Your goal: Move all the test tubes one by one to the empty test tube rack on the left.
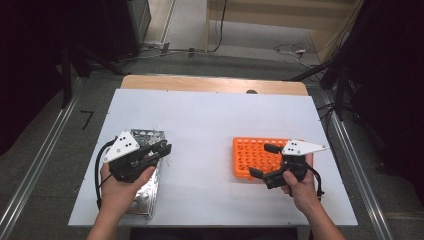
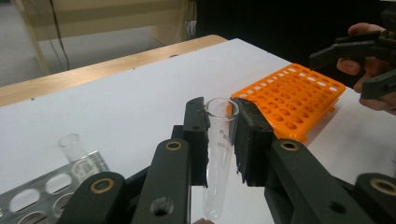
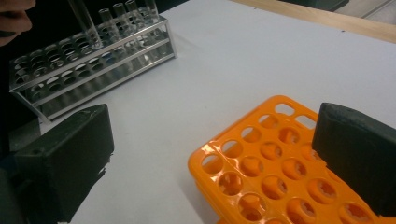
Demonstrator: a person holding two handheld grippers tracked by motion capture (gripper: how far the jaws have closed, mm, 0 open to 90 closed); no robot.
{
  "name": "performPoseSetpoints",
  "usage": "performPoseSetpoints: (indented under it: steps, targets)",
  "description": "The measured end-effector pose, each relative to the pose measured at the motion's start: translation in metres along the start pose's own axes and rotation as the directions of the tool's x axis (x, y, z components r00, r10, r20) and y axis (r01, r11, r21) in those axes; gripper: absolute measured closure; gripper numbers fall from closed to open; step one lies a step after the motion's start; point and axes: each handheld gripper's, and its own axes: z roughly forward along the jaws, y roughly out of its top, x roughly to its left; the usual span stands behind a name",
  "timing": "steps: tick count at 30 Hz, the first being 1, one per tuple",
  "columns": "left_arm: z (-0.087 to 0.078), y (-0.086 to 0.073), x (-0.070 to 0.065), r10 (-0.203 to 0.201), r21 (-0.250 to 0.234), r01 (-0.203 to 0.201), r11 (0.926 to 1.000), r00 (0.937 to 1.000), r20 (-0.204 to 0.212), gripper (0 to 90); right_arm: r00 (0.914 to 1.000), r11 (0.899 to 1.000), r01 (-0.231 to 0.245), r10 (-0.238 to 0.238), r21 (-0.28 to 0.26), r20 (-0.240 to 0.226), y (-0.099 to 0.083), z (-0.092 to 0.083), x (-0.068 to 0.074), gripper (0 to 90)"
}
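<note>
- Your left gripper (image 2: 219, 140) clamps a clear test tube (image 2: 218, 154) above the metal rack (image 1: 145, 185) at the table's left front edge.
- Your right gripper (image 1: 265, 161) hangs wide open, holding nothing, over the orange rack (image 3: 280, 172).
- Bare white table (image 1: 200, 130) separates both racks.

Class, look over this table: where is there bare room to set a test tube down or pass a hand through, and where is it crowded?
Free: the white tabletop between the metal rack and the orange rack, and the wide strip behind both racks up to the wooden edge. Crowded: over each rack, where the left gripper and right gripper hover.
</note>
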Motion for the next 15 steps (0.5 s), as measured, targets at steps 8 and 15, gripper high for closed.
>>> performPoseSetpoints:
  steps: [8, 15]
  targets:
    - [-0.008, -0.004, 0.014, -0.006, 0.000, 0.006, 1.0000, 0.9983, -0.058, 75.9, 0.9995, 1.000, -0.013, 0.013, 0.001, 0.027, -0.002, -0.005, -0.008, 0.0]
    - [-0.014, -0.010, 0.024, -0.005, 0.019, 0.007, 0.9998, 0.9940, -0.110, 75.9, 0.9994, 1.000, -0.010, 0.009, 0.008, 0.033, -0.003, -0.004, -0.008, 0.0]
